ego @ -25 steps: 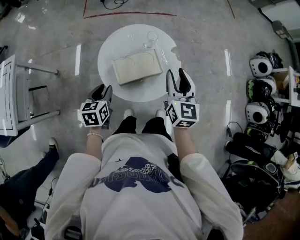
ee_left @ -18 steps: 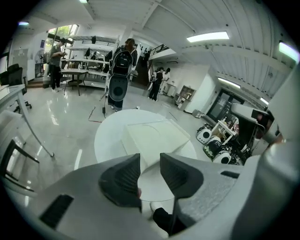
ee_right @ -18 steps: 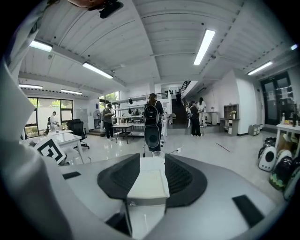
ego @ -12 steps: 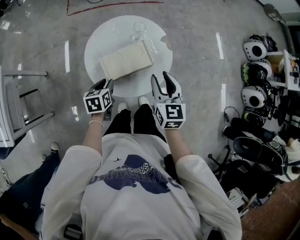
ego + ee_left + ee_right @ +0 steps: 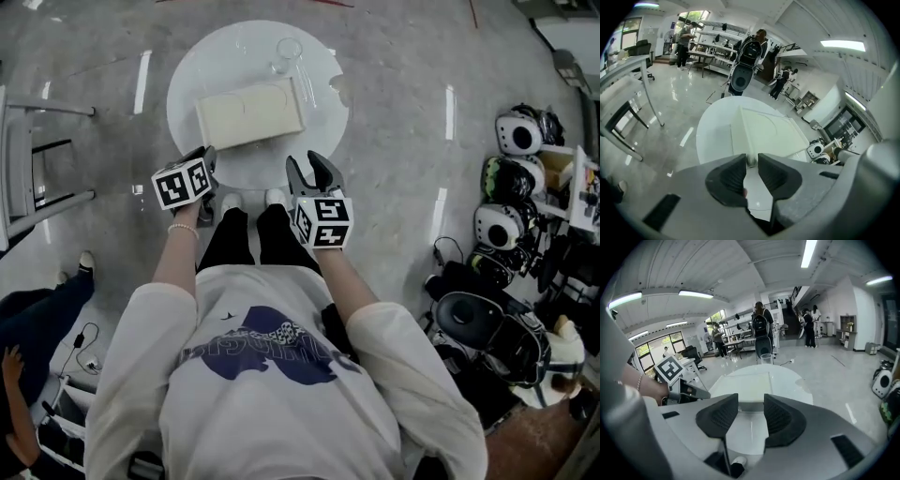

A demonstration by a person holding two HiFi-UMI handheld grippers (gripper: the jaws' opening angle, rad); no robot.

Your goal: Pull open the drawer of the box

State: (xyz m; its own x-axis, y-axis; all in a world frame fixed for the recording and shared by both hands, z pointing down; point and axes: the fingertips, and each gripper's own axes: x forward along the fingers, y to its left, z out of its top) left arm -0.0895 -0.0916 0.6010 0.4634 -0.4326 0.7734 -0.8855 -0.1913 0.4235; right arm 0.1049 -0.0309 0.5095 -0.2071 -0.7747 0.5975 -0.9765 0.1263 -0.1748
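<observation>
A flat cream box lies on the round white table. My left gripper hangs at the table's near left rim, close to the box's near left corner. Its jaws have just been closing; a narrow gap is left with nothing gripped. In the left gripper view the box starts just beyond the tips. My right gripper is over the near rim, right of the box front. Its jaws have just been opening and are empty, with the box ahead.
A clear glass stands on the table behind the box. Helmets and dark bags crowd the floor at the right. A metal-framed table stands at the left. The person's shoes are under the table's near rim.
Both grippers have sunk and come in toward the table's near rim and the box. The left jaws stand narrower than before, the right ones slightly wider.
</observation>
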